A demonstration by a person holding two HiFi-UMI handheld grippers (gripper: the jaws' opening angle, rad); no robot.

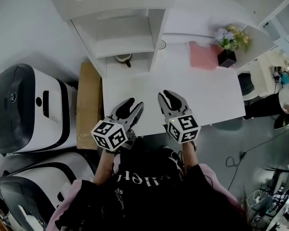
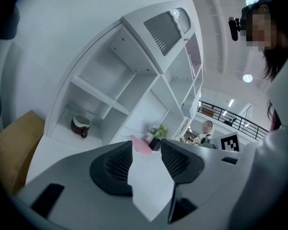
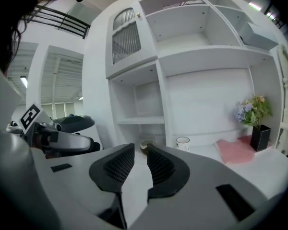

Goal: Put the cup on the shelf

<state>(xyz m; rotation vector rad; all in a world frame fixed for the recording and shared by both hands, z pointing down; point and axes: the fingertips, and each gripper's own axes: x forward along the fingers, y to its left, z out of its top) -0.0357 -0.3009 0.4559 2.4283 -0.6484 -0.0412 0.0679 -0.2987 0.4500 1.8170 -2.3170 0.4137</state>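
Off the desk's left edge, two white-and-black machines (image 1: 29, 107) stand on the floor, and a brown cardboard panel (image 1: 89, 105) stands between them and the desk (image 1: 197, 95). At the desk's far left corner rises the white shelf (image 1: 127, 46). In its lowest compartment a brown cup (image 1: 124, 58) stands upright, apart from both grippers.

Over the near edge, the left gripper (image 1: 134, 105) hangs released, its jaws apart with only bare desktop showing between them. Just beside it, the right gripper (image 1: 169, 100) is also unclenched: its jaws stand a narrow gap apart and hold nothing. Both point towards the shelf.

By the back edge, just right of the shelf's upright, a white cup (image 1: 162, 44) stands on the desktop itself, not in any compartment. Further right along the back edge lies a pink cloth (image 1: 202, 55), and near the far right corner a black pot of flowers (image 1: 227, 57).

With both grippers empty and well apart from either cup, no carrying is in hand. If the brown cup is the one meant, the placing looks finished. If the white cup is meant, the step ahead is the reach: the right gripper would go to the back edge, widen its jaws round the cup, close on it, lift it and set it in a compartment, keeping clear of the upright beside it.
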